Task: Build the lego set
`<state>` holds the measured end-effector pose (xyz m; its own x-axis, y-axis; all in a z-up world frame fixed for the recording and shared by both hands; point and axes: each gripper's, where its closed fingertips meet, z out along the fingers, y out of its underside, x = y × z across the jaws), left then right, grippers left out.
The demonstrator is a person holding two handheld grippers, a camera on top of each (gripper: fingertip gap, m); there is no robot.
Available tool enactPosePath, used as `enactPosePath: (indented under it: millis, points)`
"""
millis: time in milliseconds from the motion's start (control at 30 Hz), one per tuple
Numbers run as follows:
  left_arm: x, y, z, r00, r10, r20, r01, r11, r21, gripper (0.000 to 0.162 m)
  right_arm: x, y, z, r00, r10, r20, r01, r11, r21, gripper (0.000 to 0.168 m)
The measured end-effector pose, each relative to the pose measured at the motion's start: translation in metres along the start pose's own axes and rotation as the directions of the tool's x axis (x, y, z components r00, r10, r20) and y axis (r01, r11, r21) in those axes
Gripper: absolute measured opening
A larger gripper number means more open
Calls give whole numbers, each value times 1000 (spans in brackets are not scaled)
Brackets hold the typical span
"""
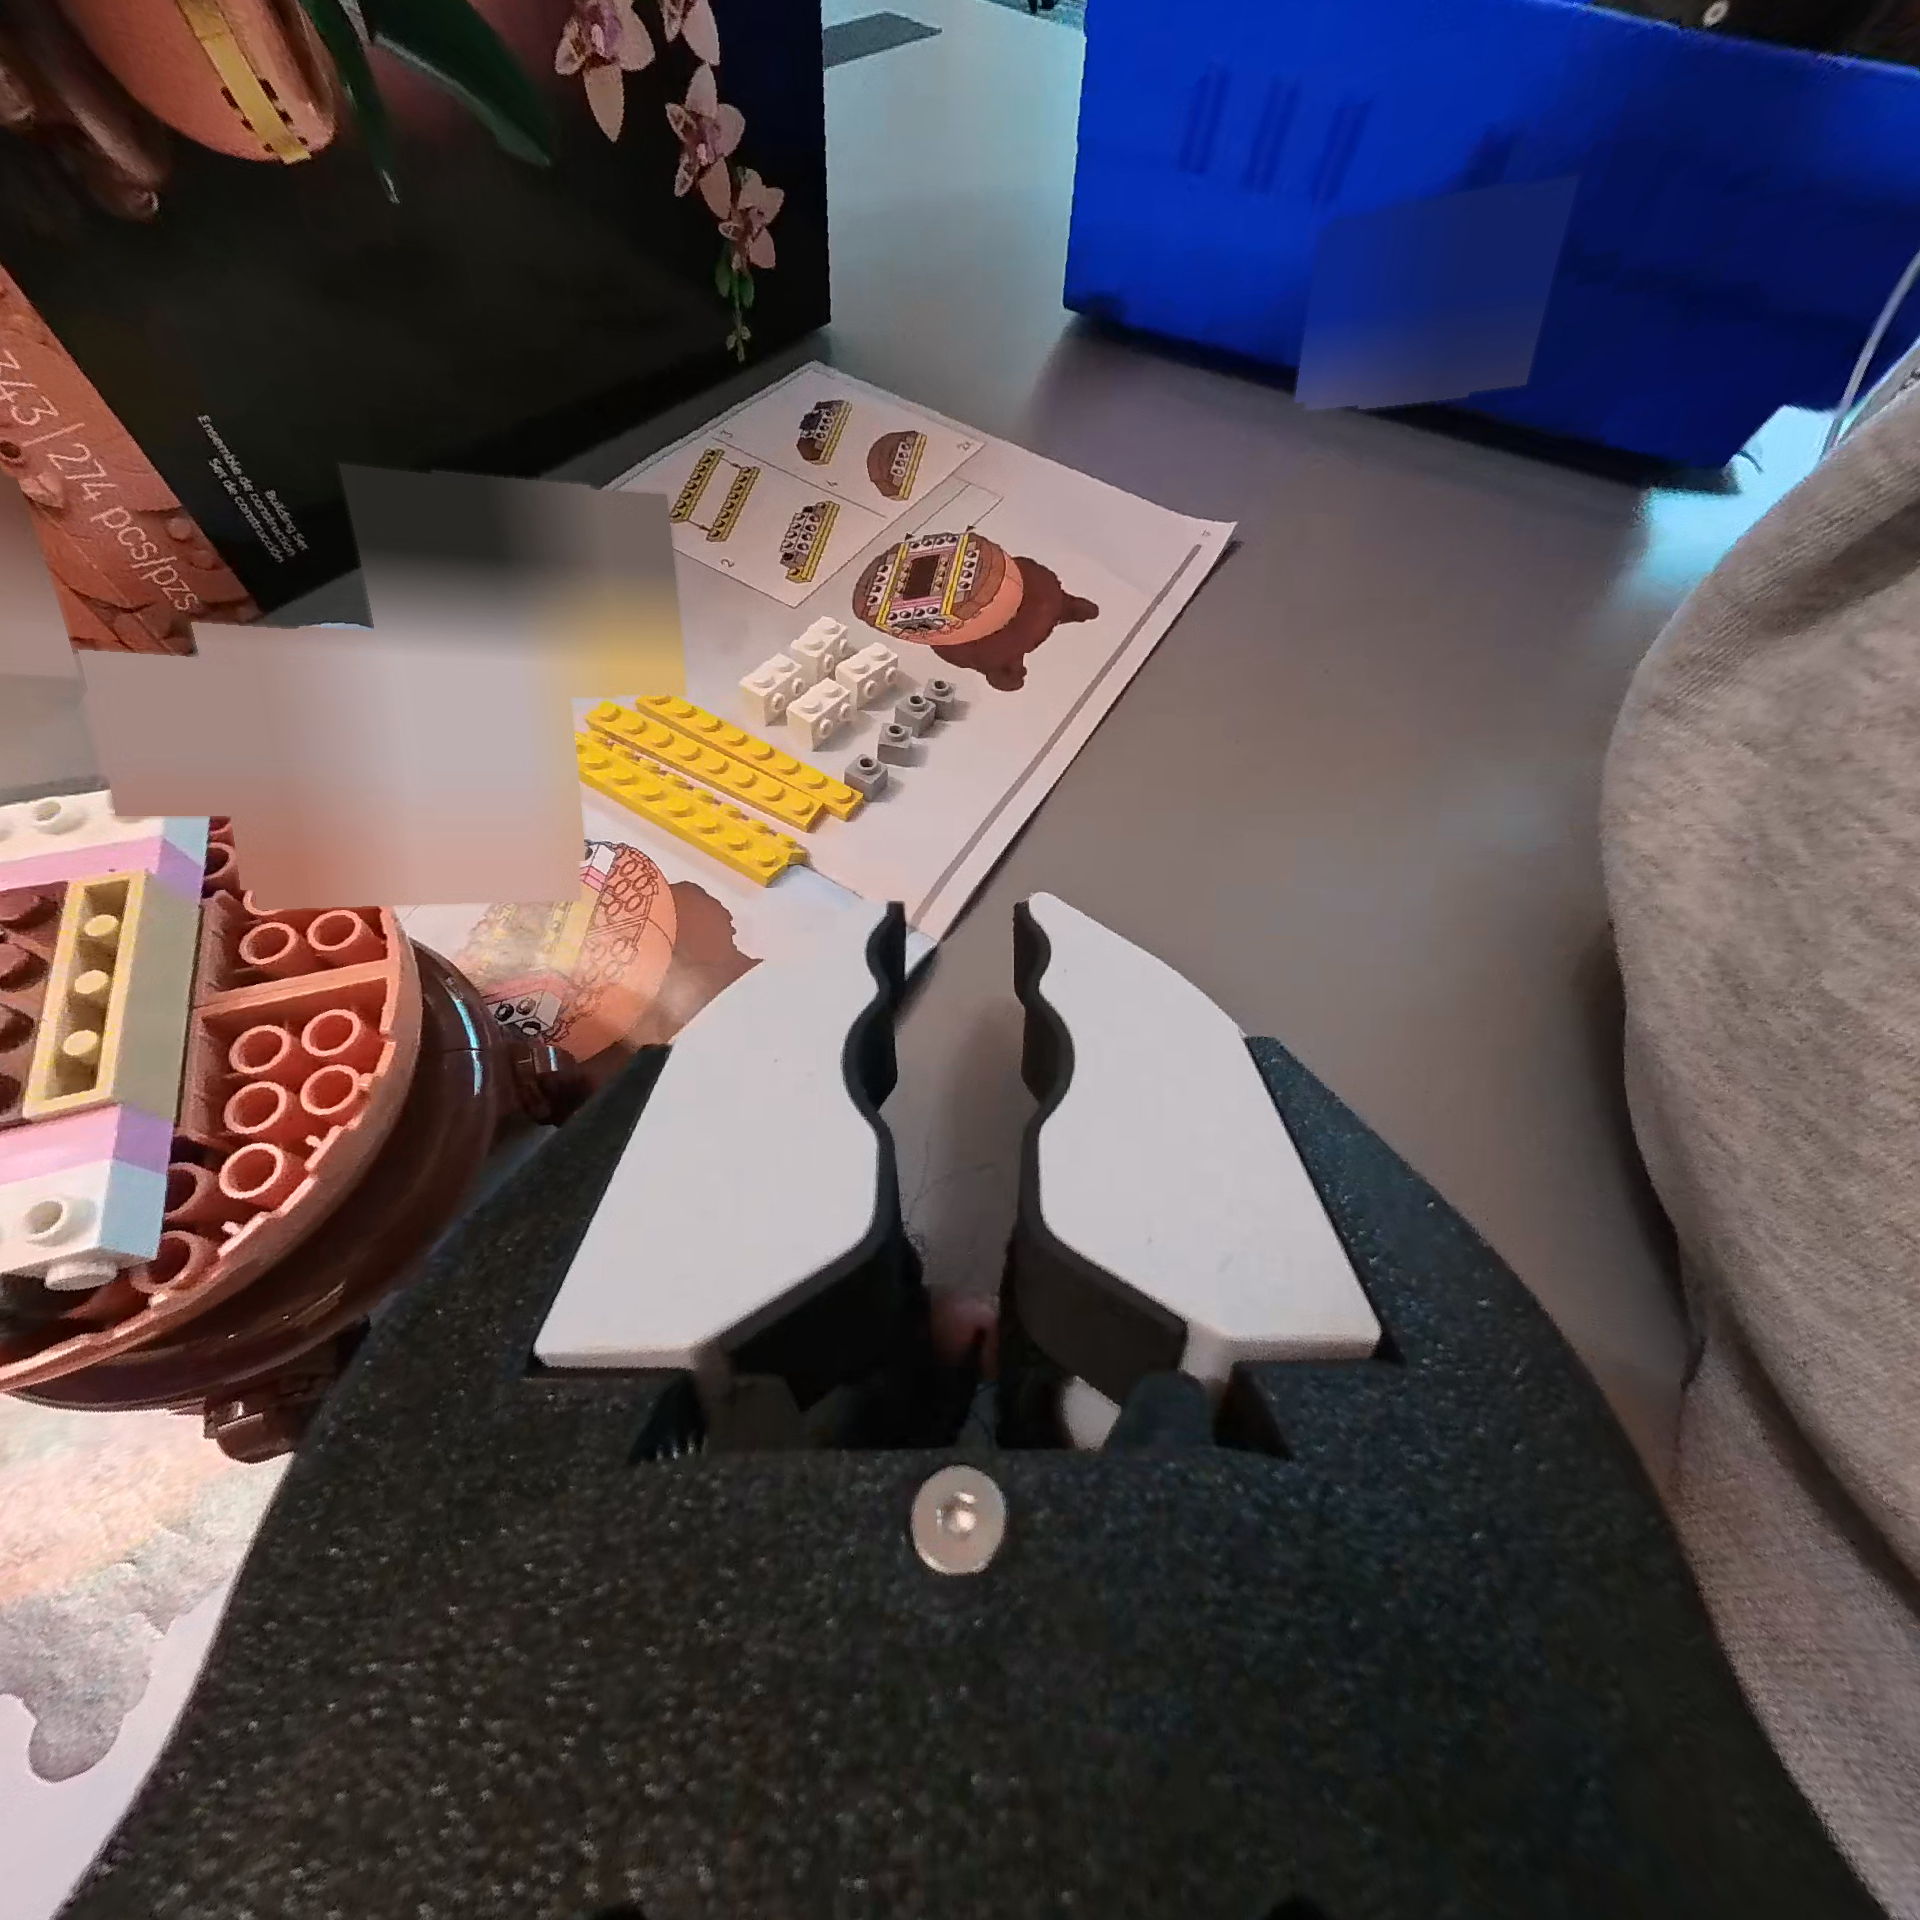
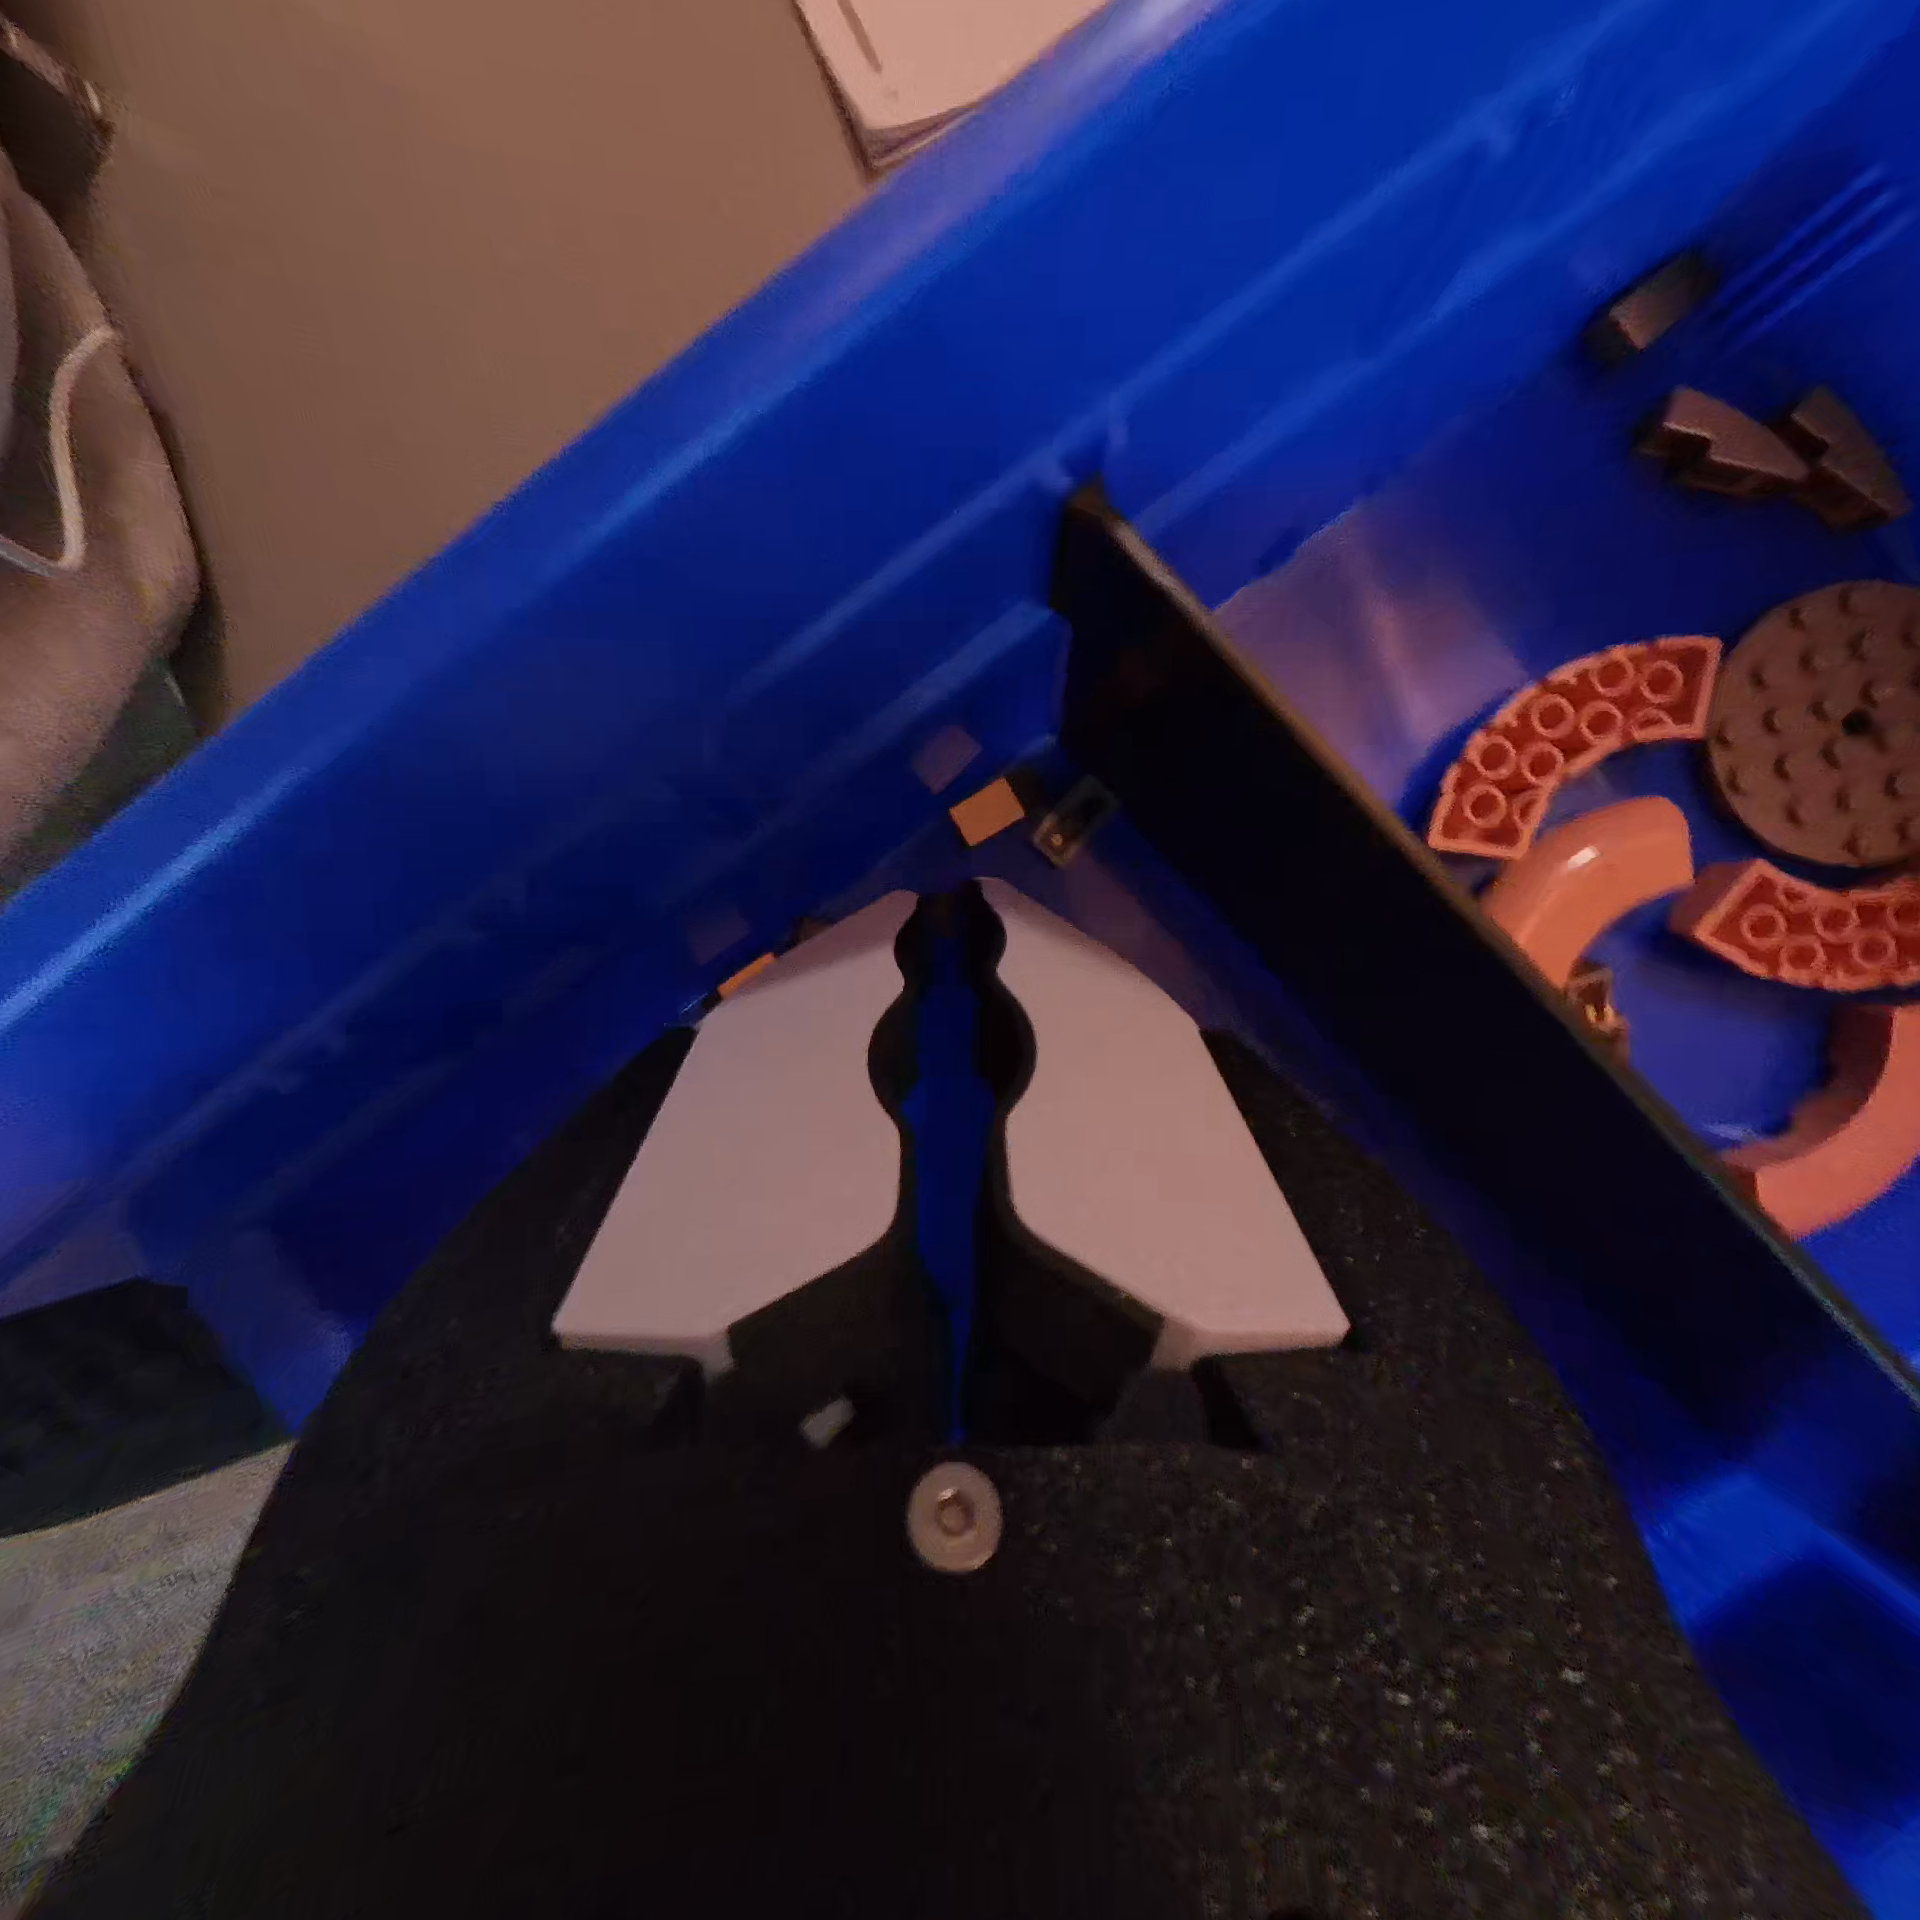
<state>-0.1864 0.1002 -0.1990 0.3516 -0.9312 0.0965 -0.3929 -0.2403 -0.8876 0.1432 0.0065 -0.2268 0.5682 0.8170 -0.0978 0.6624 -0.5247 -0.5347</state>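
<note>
Right gripper [image 2: 948, 914], fingers nearly closed and seemingly empty, reaches into blue plastic bin [image 2: 623, 582] toward small tan tile [image 2: 987, 810]: fetching parts. Next: open, pinch tile. Left gripper [image 1: 961, 925] released beside round brown-and-pink lego pot [image 1: 260, 1122].

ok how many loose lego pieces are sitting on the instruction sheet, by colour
Long yellow studded plates: 3
White square bricks with side studs: 4
Small grey one-stud pieces: 4
Total: 11 loose pieces on the white instruction sheet, left wrist view.
</note>
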Motion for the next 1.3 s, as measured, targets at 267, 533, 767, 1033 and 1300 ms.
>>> enactPosePath:
  millis: [267, 533, 767, 1033, 1300]
  points:
    - [42, -49, 12, 987, 40, -157, -9, 981, 192, 26, -7, -101, -104, 963, 261, -68, -182, 815, 551, 4]
    - [107, -146, 10, 780, 25, -625, 294, 867, 402, 26, -106, -261, -65, 980, -65, 186, -119, 558, 821, 4]
    - [93, -145, -38, 671, -28, -741, 415, 842, 344, 15, -149, -307, 1, 948, -311, 64, 150, 616, 773, 4]
    - [91, -138, -69, 430, -96, -898, 596, 777, 202, 9, -174, -322, 5, 824, -563, -64, 411, 517, 751, 4]
    - [95, -139, -72, 327, -111, -938, 617, 777, 123, 7, -176, -324, 4, 756, -642, -124, 497, 441, 748, 4]
